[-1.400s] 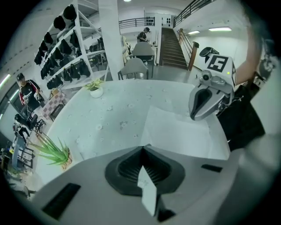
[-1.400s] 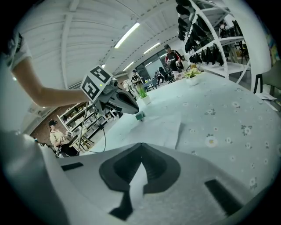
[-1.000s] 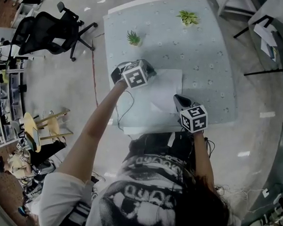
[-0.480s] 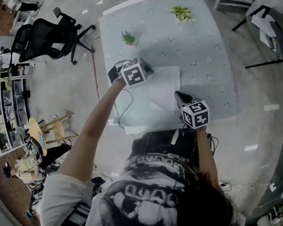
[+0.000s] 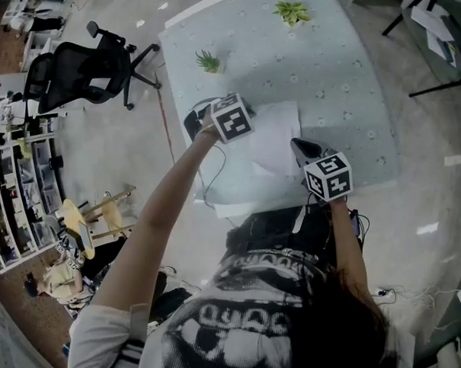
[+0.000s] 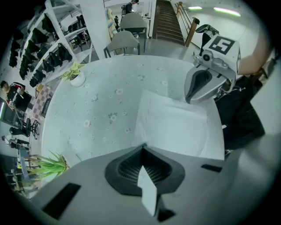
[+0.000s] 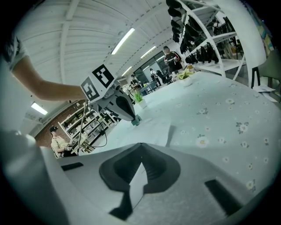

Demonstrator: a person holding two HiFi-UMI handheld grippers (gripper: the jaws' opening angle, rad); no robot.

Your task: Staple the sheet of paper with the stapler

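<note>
Stapling looks underway, unconfirmed: left gripper (image 6: 143, 153), closed and empty, is pointing down onto what looks like a teal stapler (image 7: 136, 119) at the paper's (image 5: 274, 135) left edge by the table's (image 5: 335, 69) near edge, while right gripper (image 7: 140, 150), also closed and empty, is sitting at the paper's right edge.

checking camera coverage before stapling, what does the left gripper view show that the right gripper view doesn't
Only the left gripper view: the right gripper from outside, a staircase, a grey chair. Only the right gripper view: the left gripper from outside. Both: the sheet of paper on the flowered tablecloth, and a potted plant.
</note>
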